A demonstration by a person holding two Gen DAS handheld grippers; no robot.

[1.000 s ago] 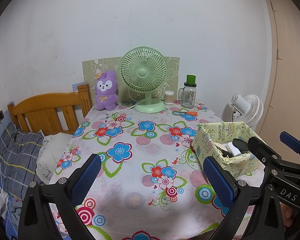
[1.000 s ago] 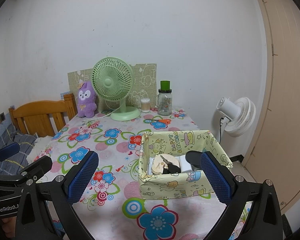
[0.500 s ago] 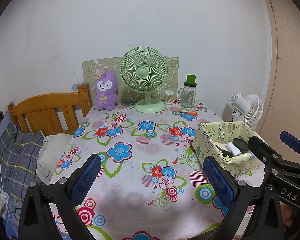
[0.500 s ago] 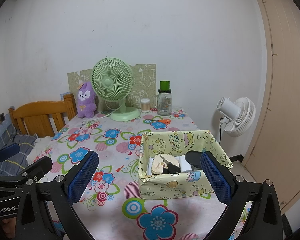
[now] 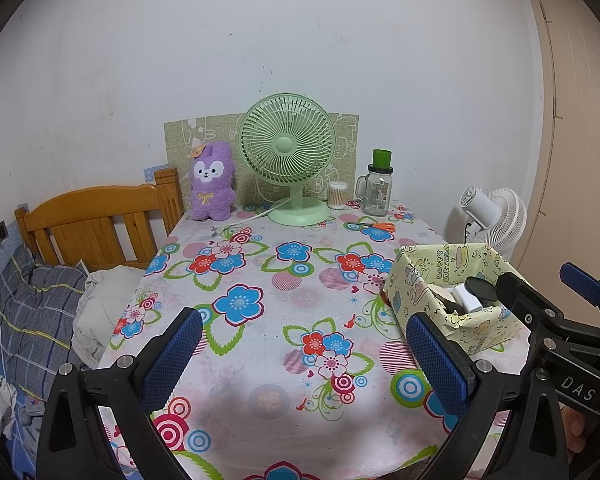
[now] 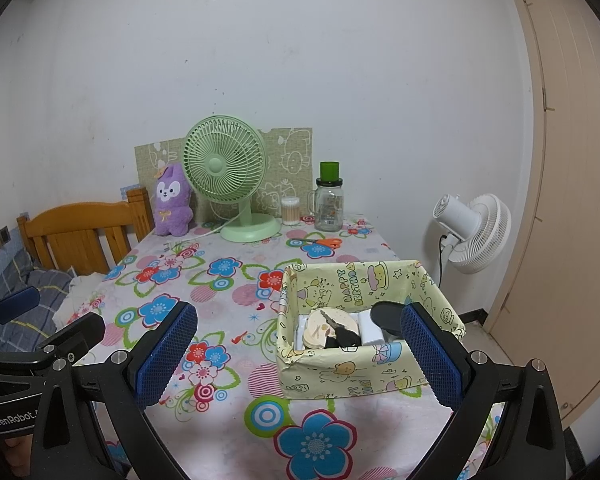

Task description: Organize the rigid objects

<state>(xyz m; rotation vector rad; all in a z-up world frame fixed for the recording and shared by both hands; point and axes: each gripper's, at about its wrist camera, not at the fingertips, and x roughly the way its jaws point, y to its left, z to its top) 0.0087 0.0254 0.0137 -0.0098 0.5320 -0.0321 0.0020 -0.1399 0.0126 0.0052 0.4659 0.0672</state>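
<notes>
Box point(image 6: 364, 372), rectangular, wrapped in pale yellow cartoon paper reading "HAPPY BIRTHDAY", sits on flowered tablecloth point(image 5: 284, 320) at table's right edge. Inside: round beige disc point(image 6: 330, 326), dark key point(image 6: 340, 330), white block point(image 6: 370, 332), black oval lid point(image 6: 388, 316). Left gripper point(image 5: 302, 354) and right gripper point(image 6: 298, 354), blue textured pads, both spread wide, holding nothing. "GenRobot" and "DAS" printed on frames.

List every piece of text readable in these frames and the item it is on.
"HAPPY BIRTHDAY": inside wall of the yellow paper-covered box.
"DAS": right gripper, body seen in the left wrist view.
"GenRobot": left gripper, body at the right wrist view's edge, cut off.
Glass jar label: too small to read.
</notes>
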